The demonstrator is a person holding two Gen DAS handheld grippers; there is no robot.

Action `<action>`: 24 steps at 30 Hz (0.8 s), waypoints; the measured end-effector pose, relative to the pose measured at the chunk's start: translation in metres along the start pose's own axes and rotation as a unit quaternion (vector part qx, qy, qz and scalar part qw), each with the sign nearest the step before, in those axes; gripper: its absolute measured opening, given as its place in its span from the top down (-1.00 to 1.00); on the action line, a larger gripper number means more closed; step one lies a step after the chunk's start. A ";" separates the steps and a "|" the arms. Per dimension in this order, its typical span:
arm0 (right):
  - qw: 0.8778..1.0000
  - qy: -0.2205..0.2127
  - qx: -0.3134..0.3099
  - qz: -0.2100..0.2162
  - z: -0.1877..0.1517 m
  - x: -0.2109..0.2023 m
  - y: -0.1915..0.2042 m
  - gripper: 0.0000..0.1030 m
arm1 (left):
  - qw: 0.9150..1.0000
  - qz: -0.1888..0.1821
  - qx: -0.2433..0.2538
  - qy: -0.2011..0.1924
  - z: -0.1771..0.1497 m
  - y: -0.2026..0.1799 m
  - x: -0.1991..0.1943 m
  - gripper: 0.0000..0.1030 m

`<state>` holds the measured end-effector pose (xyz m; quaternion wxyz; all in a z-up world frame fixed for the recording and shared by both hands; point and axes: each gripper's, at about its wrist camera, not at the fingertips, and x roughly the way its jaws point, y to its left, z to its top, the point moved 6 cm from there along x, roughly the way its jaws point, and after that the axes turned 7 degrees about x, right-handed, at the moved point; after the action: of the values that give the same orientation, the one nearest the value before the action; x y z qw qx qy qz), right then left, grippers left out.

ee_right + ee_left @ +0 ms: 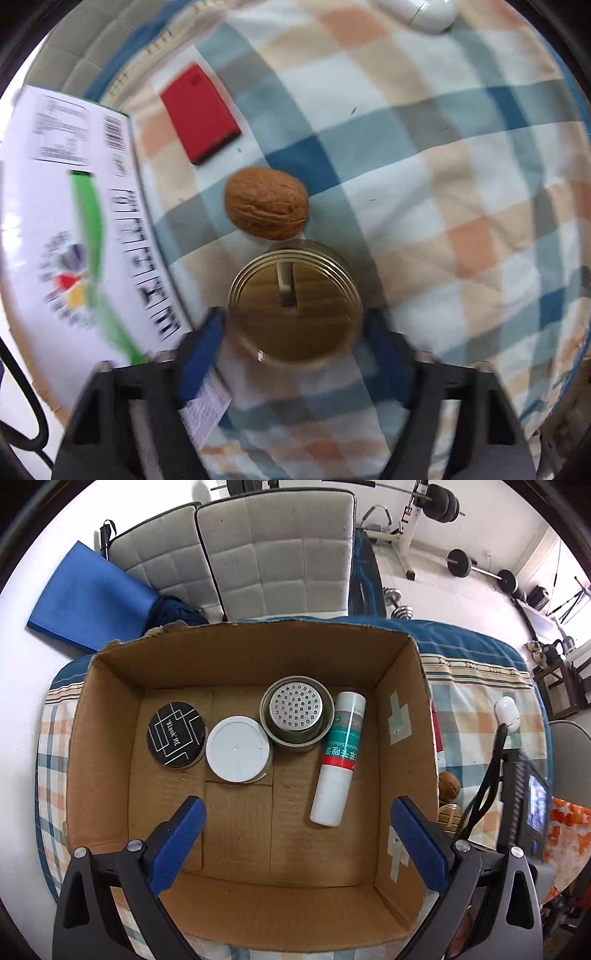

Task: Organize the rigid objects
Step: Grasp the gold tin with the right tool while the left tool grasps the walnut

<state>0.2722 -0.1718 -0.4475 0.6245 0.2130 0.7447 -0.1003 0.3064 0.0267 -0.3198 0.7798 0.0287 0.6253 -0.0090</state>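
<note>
In the left wrist view a cardboard box (pixel 402 709) holds a black round tin (pixel 176 734), a white round lid (pixel 238 749), a metal strainer cup (pixel 296 713) and a white tube with a green and red label (pixel 338 753). My left gripper (pixel 295 819) is open and empty above the box. In the right wrist view my right gripper (pixel 293 334) has its blue fingers on both sides of a glass jar with a slotted gold lid (pixel 293 308). A walnut (pixel 266 202) lies just beyond the jar and a red flat block (pixel 200 112) farther off.
The box's white printed outer wall (pixel 66 229) stands close to the left of the jar. A white oval case (pixel 428 13) lies at the far edge of the checkered cloth (pixel 443 184). Chairs (pixel 273 557) and weights (pixel 476 566) stand beyond the table.
</note>
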 end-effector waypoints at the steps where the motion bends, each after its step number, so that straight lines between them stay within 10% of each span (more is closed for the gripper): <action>1: 1.000 -0.010 0.007 0.000 0.002 0.001 -0.001 -0.32 | 1.000 0.000 0.001 0.001 0.001 -0.001 0.000 -1.00; 12: 0.998 -0.057 0.000 -0.023 0.015 -0.053 -0.080 -0.31 | 0.996 -0.053 0.058 -0.037 0.038 -0.088 -0.036 -0.99; 22: 0.996 -0.066 0.048 -0.026 0.040 -0.077 -0.178 -0.31 | 0.979 -0.062 0.181 0.076 0.042 -0.201 0.050 -0.98; 24: 0.997 -0.061 0.049 -0.023 0.043 -0.077 -0.188 -0.31 | 0.974 -0.048 0.194 0.107 0.039 -0.206 0.074 -0.56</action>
<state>0.2367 -0.3715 -0.4034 0.6555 0.2197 0.7039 -0.1633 0.3503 -0.1792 -0.3909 0.6862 0.1504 0.6923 -0.1648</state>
